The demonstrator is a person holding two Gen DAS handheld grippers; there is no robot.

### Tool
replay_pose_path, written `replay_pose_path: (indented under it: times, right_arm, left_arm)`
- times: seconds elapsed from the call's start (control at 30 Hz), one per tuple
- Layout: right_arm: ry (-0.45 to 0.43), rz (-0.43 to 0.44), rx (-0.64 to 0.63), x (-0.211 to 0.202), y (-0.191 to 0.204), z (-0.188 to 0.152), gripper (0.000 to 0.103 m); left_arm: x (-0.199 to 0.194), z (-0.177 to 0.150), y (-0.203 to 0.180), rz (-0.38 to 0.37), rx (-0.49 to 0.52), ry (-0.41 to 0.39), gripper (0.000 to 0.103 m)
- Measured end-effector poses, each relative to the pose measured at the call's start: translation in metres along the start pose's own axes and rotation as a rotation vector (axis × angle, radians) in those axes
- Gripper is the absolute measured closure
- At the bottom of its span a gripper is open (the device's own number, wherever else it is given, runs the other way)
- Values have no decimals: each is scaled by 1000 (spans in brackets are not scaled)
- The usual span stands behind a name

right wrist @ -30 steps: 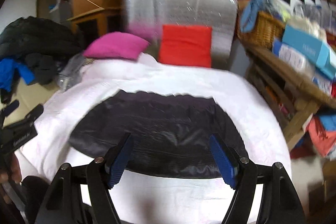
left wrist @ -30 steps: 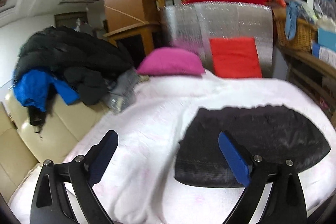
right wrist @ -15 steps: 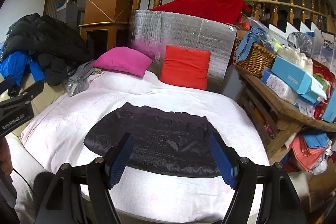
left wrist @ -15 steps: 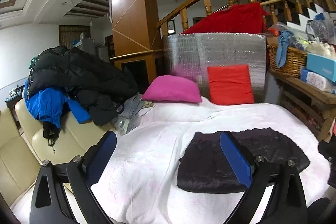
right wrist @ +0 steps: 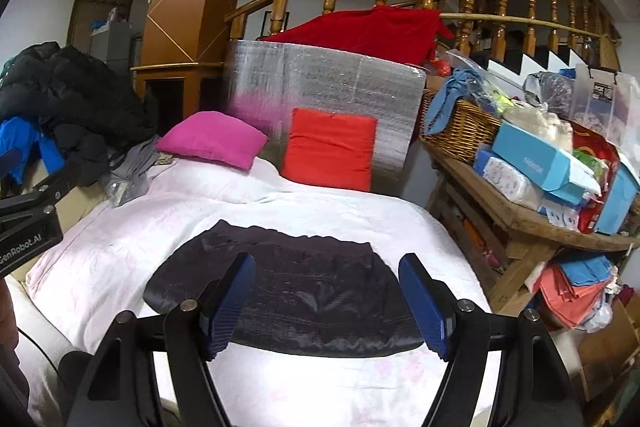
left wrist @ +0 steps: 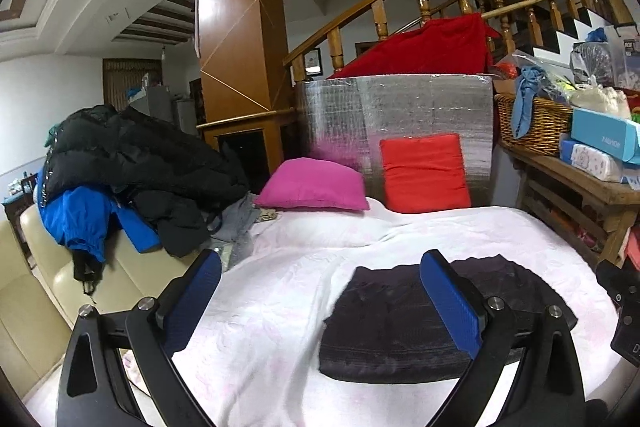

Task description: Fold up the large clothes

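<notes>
Both grippers have drawn back and risen since the earlier frames; the dark garment [right wrist: 288, 291] now appears smaller and farther off in each wrist view. It lies as a compact folded slab on the white bed cover [right wrist: 120, 251], on the near side of the red cushion [right wrist: 330, 149] and well apart from it.

Left gripper [left wrist: 320, 301]: jaws wide open, holding nothing. Right gripper [right wrist: 326, 301]: jaws wide open, holding nothing.

Probable faults from this state:
1. Spring-back. The shell fabric looks slick and padded (sheen is visible in the right wrist view), so an unpressed fold may relax and open.
2. Layer slip. A pinch on the top layer alone would drag it off the stack.
3. Cover snag. Jaws closing low could catch the bed cover together with the garment.

The pile of dark jackets [left wrist: 132, 155], left of the red cushion, probably holds further items.
</notes>
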State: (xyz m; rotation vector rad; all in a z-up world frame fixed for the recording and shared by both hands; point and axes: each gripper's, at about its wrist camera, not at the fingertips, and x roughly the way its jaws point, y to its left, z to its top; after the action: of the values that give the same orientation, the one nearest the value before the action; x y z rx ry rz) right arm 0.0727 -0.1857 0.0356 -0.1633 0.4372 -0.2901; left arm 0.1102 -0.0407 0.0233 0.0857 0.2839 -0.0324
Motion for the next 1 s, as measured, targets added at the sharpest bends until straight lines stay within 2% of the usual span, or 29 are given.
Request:
replay_pose_path:
  times: [0.33,1.0]
  right_arm:
    - [19,-33,19,4,-16,-2,26]
    - [10,2,12,5,3,6,25]
  left_arm:
    - [2,1,-11,-24,21,0,3]
    - [0,-1,1,-18,8,3,3]
